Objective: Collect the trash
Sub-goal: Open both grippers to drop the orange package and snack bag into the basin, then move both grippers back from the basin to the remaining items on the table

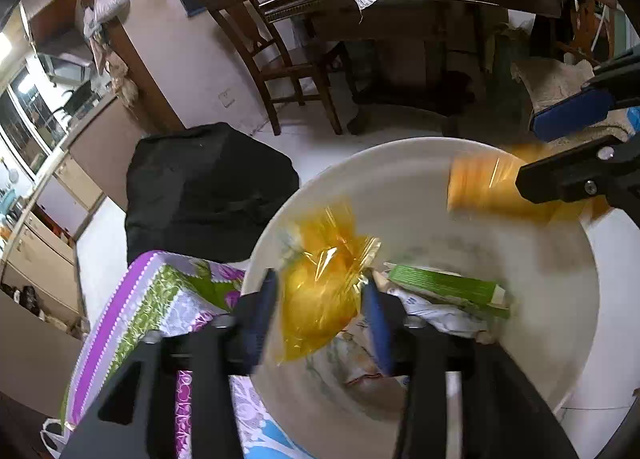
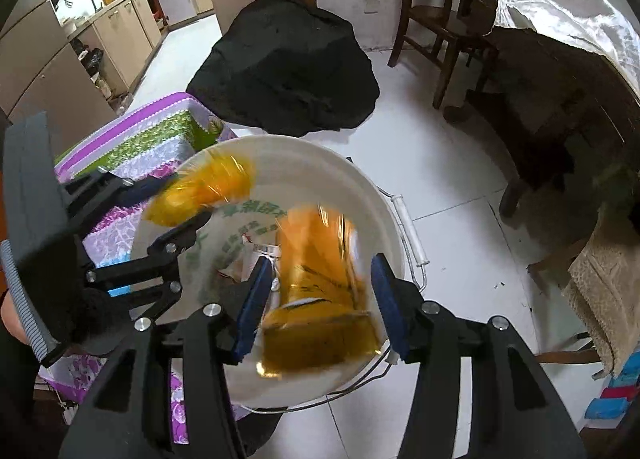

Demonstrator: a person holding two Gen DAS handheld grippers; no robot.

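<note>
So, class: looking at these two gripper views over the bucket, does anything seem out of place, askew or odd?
One thing stands out: the orange wrapper between the open right gripper is motion-blurred, apparently dropping loose into the white bucket. The left gripper has a crumpled yellow wrapper between its fingers above the bucket. Nothing looks spilled outside.
</note>
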